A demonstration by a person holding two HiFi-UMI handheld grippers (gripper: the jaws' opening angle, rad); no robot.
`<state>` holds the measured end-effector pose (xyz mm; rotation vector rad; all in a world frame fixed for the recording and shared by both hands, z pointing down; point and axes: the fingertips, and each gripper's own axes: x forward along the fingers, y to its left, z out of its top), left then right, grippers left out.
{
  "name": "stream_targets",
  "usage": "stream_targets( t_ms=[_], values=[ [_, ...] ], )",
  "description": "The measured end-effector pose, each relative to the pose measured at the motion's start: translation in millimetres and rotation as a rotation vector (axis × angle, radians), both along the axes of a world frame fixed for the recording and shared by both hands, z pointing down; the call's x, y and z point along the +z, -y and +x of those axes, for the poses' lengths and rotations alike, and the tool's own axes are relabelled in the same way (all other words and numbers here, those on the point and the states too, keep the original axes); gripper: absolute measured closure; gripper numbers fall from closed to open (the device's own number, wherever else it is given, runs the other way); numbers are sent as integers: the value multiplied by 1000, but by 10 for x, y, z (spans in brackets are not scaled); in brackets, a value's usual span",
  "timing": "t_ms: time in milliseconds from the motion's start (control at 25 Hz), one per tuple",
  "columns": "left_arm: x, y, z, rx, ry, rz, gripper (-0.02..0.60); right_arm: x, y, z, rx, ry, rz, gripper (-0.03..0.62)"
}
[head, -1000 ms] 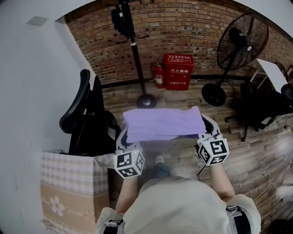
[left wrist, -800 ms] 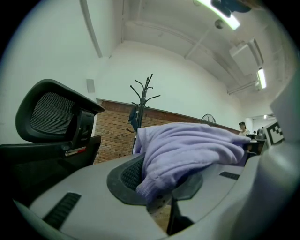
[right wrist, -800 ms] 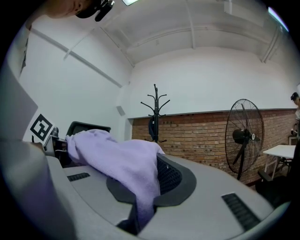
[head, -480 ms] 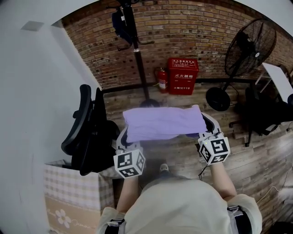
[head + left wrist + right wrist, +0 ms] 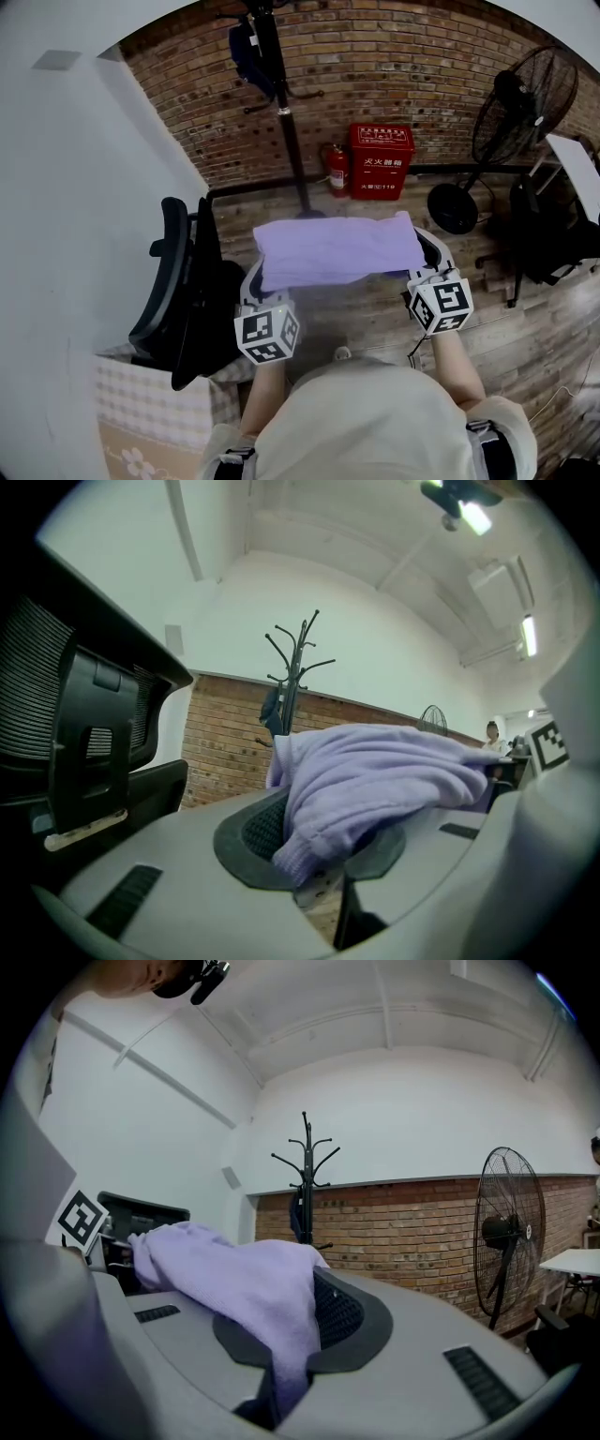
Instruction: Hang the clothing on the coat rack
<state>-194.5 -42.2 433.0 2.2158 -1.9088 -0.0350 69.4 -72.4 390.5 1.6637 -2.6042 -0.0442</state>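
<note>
Gripper views show my left tool (image 5: 323, 878) and right tool (image 5: 281, 1384) pinching the lilac garment (image 5: 337, 248); the head view hides that, coat rack (image 5: 286, 122) beyond.

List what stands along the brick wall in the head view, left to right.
Tall black metal coat rack → small red fire extinguisher → red box-shaped cabinet → black round-caged pedestal fan.

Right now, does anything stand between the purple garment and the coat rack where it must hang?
Nothing visible does. The floor between the purple garment and the coat rack is bare; the office chair stands to the left, the red box to the right.
</note>
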Motion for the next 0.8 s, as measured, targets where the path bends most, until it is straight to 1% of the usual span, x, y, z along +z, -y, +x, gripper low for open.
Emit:
stream_targets(
  t_ms=[240, 560, 800],
  values=[
    [9, 236, -103, 5, 4, -4, 511, -2, 245, -102, 8, 5, 2, 572],
    [84, 392, -180, 9, 13, -26, 511, 74, 445, -174, 8, -1, -9, 572],
    [124, 549, -181, 2, 18, -26, 511, 126, 628, -177, -3, 2, -9, 572]
  ],
)
